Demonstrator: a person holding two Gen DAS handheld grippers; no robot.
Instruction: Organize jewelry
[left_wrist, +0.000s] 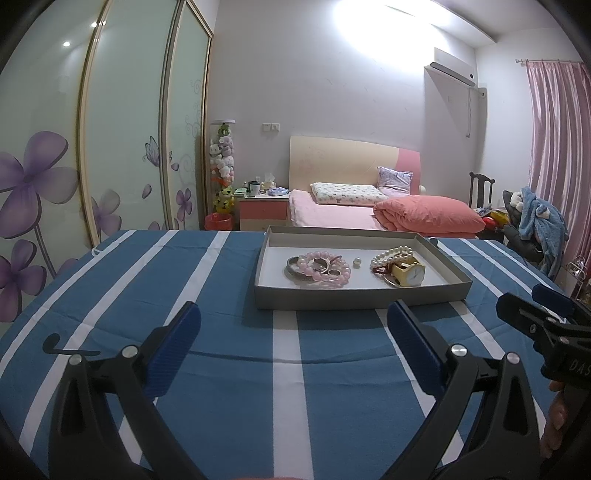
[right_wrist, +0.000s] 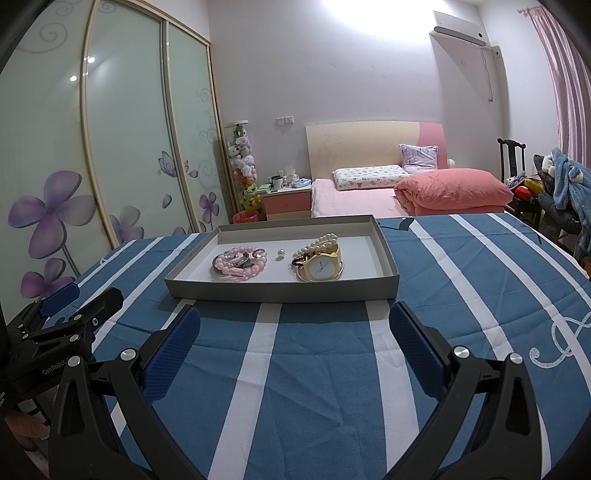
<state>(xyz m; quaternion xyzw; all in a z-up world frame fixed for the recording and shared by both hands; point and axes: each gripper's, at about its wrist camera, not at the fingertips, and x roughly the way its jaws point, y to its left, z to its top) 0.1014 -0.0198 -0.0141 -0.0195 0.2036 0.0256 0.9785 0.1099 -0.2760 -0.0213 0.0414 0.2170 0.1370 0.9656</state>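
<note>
I read "GenRobot" on my left gripper (right_wrist: 77, 306). Both it and my right gripper (right_wrist: 295, 350) hover level, jaws apart, empty, just short of the tray (right_wrist: 280, 290); inside it, pink bracelet (right_wrist: 240, 263), yellow watch (right_wrist: 322, 266).

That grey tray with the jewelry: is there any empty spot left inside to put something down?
Yes. The grey tray is bare along its back wall and in its right end, beyond the yellow watch. The middle is crowded: pink bead bracelet, a small pearl, and pearl strand sit close together.
</note>
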